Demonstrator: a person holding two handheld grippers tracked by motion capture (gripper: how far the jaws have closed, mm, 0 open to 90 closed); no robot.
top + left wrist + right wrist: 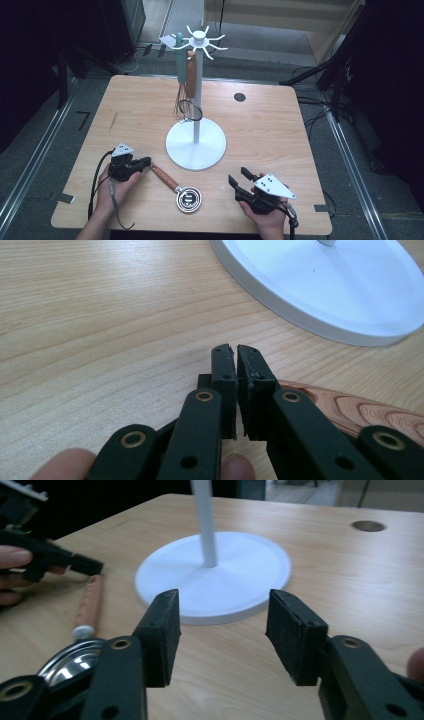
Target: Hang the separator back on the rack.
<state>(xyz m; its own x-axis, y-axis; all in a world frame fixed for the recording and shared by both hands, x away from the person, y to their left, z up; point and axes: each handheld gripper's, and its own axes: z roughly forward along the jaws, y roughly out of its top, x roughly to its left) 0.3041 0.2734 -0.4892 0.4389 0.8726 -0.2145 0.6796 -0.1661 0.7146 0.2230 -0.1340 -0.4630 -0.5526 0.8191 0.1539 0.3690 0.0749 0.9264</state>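
High view shows the left gripper [145, 162] with fingers pinched shut at the tip of the wooden-handled steel strainer [176, 186] lying on the desk [260, 130], the right gripper [240, 177] half open, holding nothing; better to grip mid-handle.

Obstacle: white round-based hook stand [196, 142], worktop centre. Obstacle: wooden-handled steel strainer [177, 186], front. Open light-wood worktop [260, 130] left, right, behind.
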